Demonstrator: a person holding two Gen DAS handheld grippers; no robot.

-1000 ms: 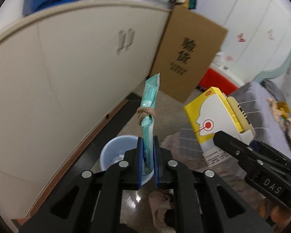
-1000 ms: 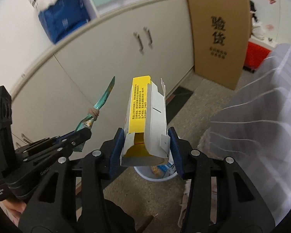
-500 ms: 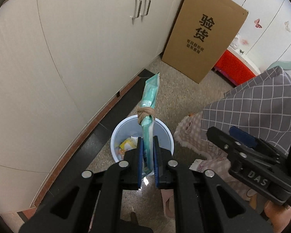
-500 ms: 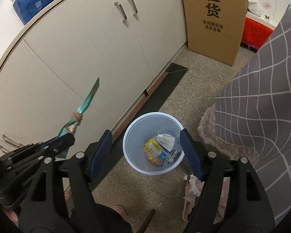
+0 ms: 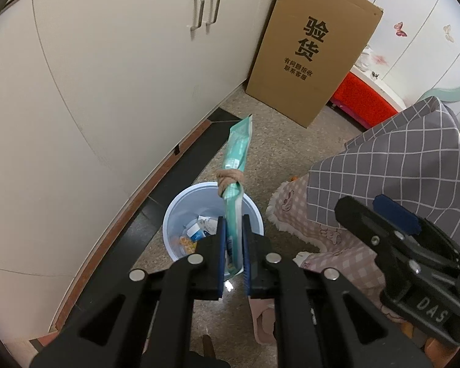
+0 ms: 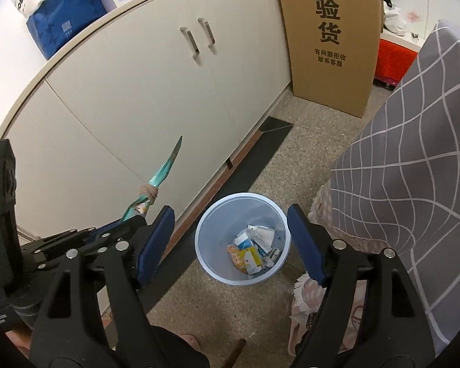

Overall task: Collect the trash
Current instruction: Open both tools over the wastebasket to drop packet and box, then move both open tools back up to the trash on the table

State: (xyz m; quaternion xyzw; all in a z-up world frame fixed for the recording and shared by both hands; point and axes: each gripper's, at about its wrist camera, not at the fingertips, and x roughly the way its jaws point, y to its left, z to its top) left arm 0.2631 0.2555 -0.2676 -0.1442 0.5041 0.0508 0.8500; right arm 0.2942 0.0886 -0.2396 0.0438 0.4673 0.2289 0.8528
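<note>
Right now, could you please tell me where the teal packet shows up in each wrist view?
Left wrist: teal packet stands at centre, clamped in the left gripper, above the bin.
Right wrist: it sits left of centre, tip pointing up.
Shared landmark: the cardboard box.

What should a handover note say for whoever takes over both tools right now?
Left tool: shut on the teal packet, which is tied with a brown band, above the bin.
Right tool: open and empty; its jaws have just been opening.
Done: the yellow box is no longer in the right tool; boxes and scraps lie in the bin.
Left: release the teal packet over the bin.
</note>
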